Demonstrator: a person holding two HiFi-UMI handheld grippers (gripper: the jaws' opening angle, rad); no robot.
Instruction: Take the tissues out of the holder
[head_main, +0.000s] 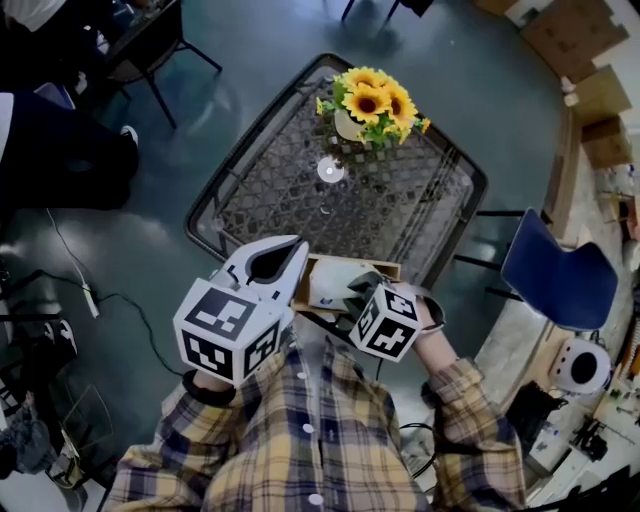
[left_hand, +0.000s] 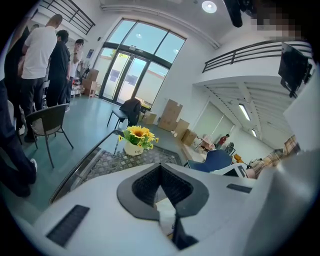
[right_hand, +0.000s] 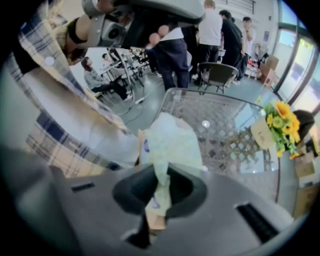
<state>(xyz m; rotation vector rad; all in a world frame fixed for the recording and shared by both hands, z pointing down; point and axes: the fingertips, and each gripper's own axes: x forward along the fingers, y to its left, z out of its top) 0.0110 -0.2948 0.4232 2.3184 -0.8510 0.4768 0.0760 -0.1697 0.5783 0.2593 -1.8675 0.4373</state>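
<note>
Tissue (right_hand: 171, 142) pinched between the jaws of the right gripper (right_hand: 163, 169), the sheet fanning out beyond the jaw tips toward the wooden holder (head_main: 352, 265) directly beneath. The holder sits at the near edge of the mesh-topped counter (head_main: 290, 190); the left gripper (head_main: 297, 250) hangs just beside it, its jaws pressed together with nothing between them. A pot of sunflowers (head_main: 372, 103) stands at the counter's far side.
</note>
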